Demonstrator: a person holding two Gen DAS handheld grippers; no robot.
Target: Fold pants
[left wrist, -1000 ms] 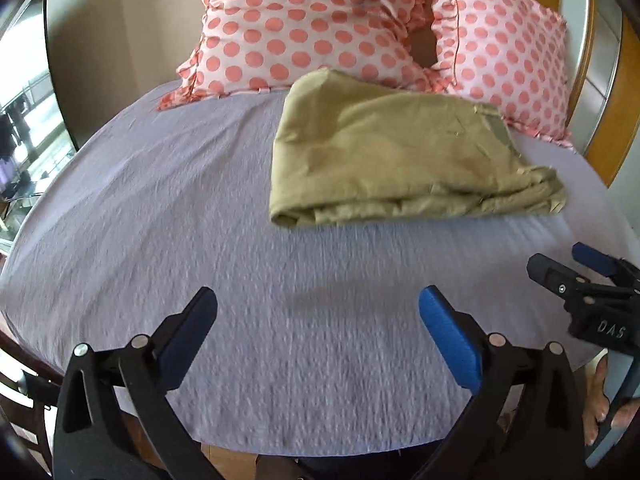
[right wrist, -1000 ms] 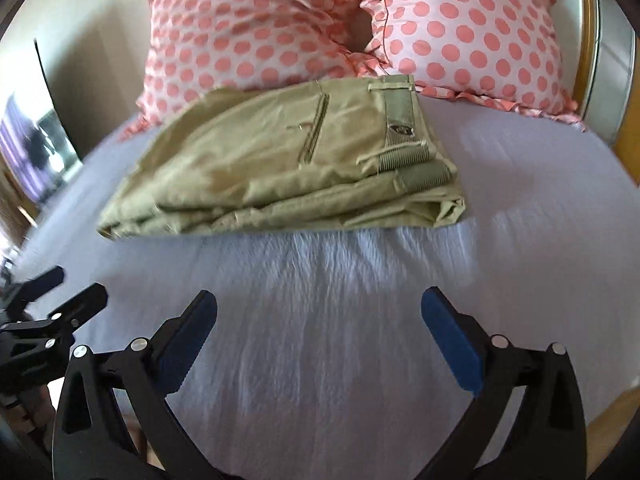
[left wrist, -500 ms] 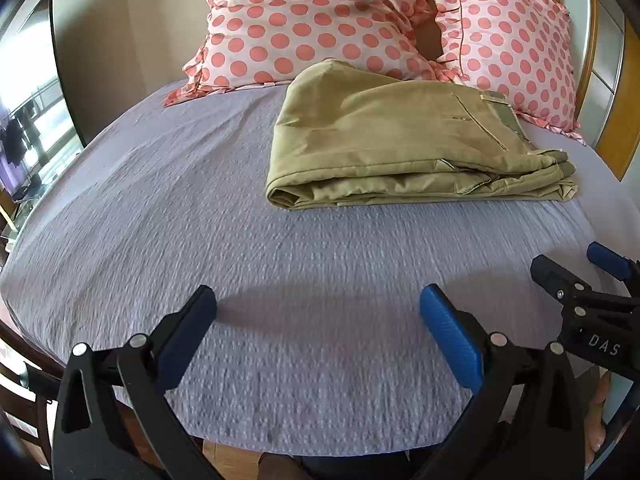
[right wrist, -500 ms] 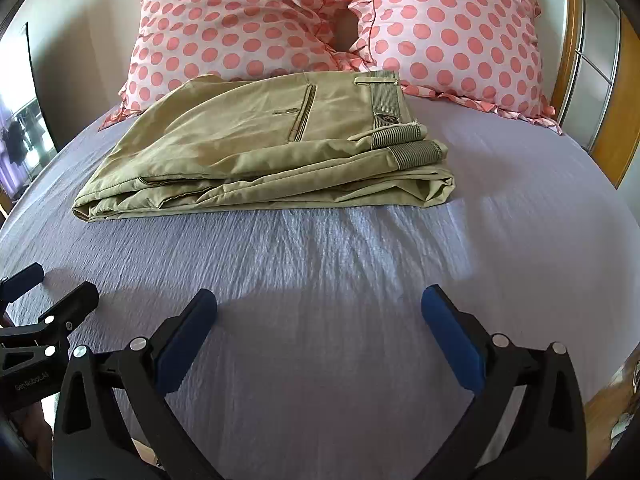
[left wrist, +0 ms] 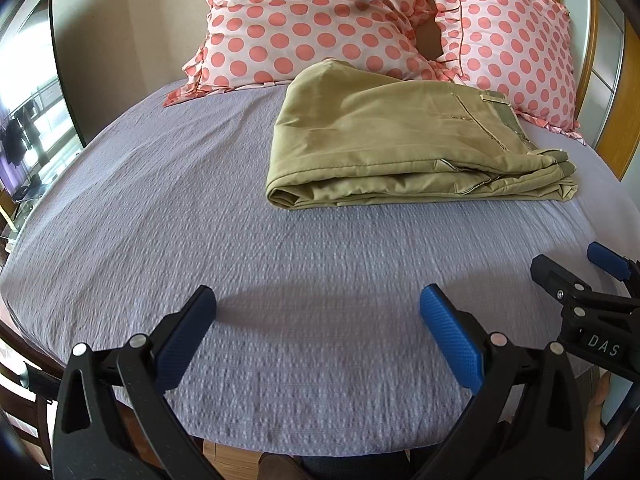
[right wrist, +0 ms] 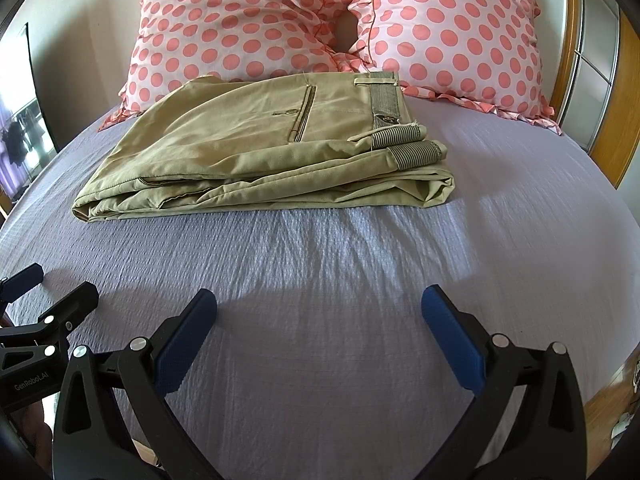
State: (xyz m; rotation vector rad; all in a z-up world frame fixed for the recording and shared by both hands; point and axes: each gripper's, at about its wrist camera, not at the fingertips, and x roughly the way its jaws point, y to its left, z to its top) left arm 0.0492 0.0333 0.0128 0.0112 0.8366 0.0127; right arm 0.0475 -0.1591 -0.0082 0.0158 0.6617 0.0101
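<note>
The khaki pants [left wrist: 400, 148] lie folded in a flat stack on the lilac bed sheet [left wrist: 200, 208], just in front of the pillows; in the right wrist view the pants [right wrist: 264, 156] show a back pocket and striped waistband at the right. My left gripper [left wrist: 318, 320] is open and empty, low over the sheet near the bed's front edge, well short of the pants. My right gripper [right wrist: 319, 320] is open and empty, likewise back from the pants. Each gripper shows at the edge of the other's view: right gripper [left wrist: 576, 276], left gripper [right wrist: 48, 292].
Two pink pillows with coral dots [left wrist: 312, 20] [right wrist: 448, 32] lean at the head of the bed. A wooden frame with glass panels [right wrist: 596, 80] stands at the right. A dark screen and window [left wrist: 28, 92] are at the left. The bed's front edge [left wrist: 320, 446] is just below the grippers.
Both grippers have drawn back and risen a little from the pants, so the folded stack looks smaller and further off. Both stay open; the pants have not moved.
</note>
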